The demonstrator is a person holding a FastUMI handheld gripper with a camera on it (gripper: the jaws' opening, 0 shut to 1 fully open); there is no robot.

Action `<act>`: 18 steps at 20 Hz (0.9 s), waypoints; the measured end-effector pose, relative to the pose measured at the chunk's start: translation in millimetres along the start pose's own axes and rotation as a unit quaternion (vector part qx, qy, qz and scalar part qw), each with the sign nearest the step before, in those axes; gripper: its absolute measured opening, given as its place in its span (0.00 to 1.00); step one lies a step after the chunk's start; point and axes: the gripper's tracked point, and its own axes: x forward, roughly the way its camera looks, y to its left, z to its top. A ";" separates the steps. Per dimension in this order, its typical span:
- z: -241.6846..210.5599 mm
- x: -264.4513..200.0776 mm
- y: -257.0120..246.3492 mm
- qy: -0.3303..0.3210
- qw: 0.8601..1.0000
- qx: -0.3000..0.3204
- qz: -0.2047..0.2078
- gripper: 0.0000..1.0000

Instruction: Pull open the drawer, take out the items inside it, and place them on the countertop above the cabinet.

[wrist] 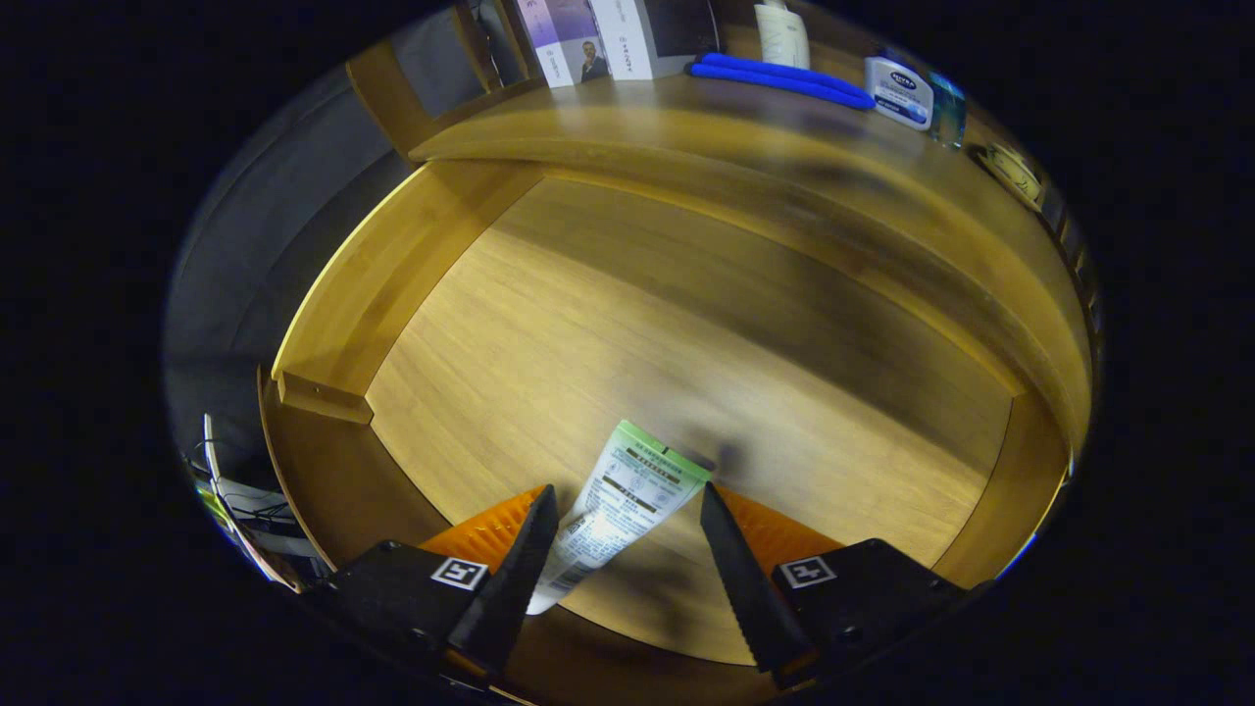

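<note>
Tool [623,534] fingers spread around tube [618,510], over open drawer [686,324]

drawer [608,324]: light wood, fine straight grain across the floor, smooth, satin sheen; side walls same wood, paler at the lit edge. countertop [686,127]: matching wood, smooth, slightly glossy. tube [618,500]: soft plastic, smooth, printed, faint gloss, lying between the parted fingers [515,569] of the gripper [627,564], resting against one finger, clear of the other. finger inner edges: ridged, serrated, matt. blue item [779,78] on countertop: matt, smooth. tub [897,91] beside it: glossy plastic. boxes [588,39]: printed card, smooth.
</note>
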 end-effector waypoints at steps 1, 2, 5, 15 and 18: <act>-0.5 1.2 1.5 0.005 1.000 -0.001 0.006 0.89; -0.1 3.2 1.7 0.009 1.000 0.000 0.011 0.88; -5.5 6.5 1.2 0.028 0.999 0.015 0.020 0.86; 3.7 3.1 -4.5 0.009 1.000 0.008 0.004 0.37; 12.5 3.6 -17.4 -0.014 1.000 -0.004 -0.027 0.19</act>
